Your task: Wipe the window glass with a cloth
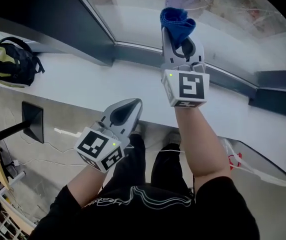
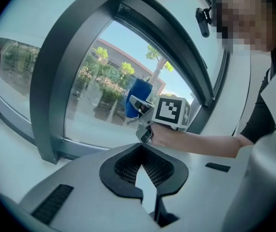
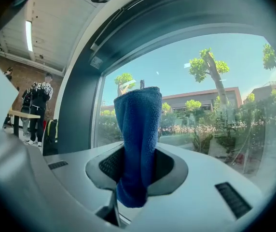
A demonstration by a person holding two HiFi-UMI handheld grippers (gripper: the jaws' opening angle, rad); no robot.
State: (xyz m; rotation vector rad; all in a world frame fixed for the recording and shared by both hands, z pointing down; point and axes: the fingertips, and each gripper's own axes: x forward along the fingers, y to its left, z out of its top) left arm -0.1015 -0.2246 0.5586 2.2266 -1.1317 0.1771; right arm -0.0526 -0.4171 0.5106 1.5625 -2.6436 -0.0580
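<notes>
A blue cloth stands up out of my right gripper, which is shut on it. In the right gripper view the cloth hangs folded between the jaws, with the window glass right behind it. The head view shows the cloth's top up at the pane; I cannot tell whether it touches. My left gripper hangs lower, over the sill's front edge, shut and holding nothing. From the left gripper view I see the right gripper and the cloth by the glass.
A black and yellow backpack lies on the white sill at the far left. A dark frame post divides the panes. A black panel stands on the floor below. People stand far off indoors.
</notes>
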